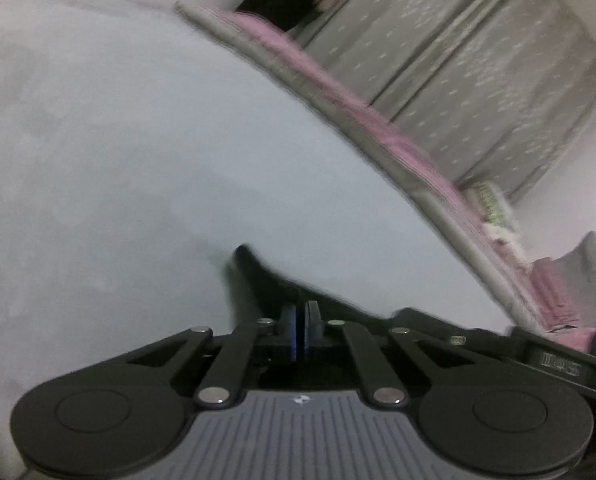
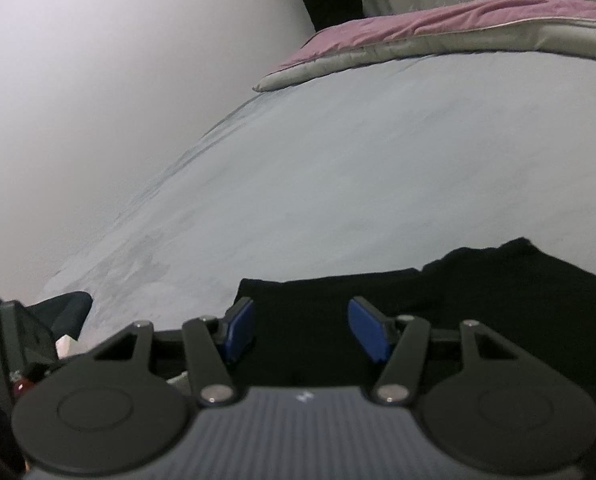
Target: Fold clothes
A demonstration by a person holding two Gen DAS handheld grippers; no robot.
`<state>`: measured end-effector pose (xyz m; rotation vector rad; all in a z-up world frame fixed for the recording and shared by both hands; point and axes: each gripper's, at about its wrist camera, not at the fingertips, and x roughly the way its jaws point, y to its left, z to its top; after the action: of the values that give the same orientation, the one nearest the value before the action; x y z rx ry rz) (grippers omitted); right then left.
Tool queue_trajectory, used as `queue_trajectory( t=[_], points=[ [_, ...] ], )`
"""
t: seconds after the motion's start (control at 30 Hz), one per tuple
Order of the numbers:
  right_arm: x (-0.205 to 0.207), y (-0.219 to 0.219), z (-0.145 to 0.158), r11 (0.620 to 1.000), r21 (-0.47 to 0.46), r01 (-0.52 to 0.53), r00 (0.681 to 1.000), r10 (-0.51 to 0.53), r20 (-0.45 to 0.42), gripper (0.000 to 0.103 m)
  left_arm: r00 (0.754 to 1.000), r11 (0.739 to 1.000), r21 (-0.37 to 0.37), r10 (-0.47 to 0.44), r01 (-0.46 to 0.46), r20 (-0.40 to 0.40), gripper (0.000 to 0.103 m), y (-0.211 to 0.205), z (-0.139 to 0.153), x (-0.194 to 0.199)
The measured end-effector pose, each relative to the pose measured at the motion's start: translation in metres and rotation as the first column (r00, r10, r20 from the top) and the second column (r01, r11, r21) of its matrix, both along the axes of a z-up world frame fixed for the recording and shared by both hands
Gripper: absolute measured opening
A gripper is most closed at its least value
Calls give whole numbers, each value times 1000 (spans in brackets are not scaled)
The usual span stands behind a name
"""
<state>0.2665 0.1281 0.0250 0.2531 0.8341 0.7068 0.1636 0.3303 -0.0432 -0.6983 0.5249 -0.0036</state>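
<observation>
On the pale blue bed sheet (image 2: 338, 168), L gripper (image 1: 301, 330) has its blue pads pressed together, pinching an edge of the black garment (image 1: 266, 276). R gripper (image 2: 302, 330) hovers w/ pads spread over the same black garment (image 2: 478, 292), not touching it. Pink-and-grey quilt (image 2: 438, 36) lies beyond, grey star curtain (image 1: 458, 80) behind.

Left wrist view: mounted behind the left claw (image 1: 301, 334), rolled sideways, looking low and close across the bed sheet (image 1: 138, 160) toward the pink quilt (image 1: 338, 92). Right wrist view: behind the right claw (image 2: 302, 330), tilted down, close over the black garment (image 2: 478, 300), facing the same quilt (image 2: 438, 24). Both views share sheet, quilt and starred curtain (image 1: 458, 60).
</observation>
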Motion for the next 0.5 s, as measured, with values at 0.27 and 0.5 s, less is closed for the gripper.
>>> queue_trajectory(
  t=[0.27, 0.5],
  points=[
    [6, -18, 0, 992, 123, -2, 998, 9, -62, 55, 987, 986, 101, -138, 130, 78, 2, -27, 12, 8],
    [5, -43, 3, 988, 153, 10, 998, -1, -63, 55, 939, 945, 125, -317, 302, 131, 2, -55, 20, 16]
  ],
)
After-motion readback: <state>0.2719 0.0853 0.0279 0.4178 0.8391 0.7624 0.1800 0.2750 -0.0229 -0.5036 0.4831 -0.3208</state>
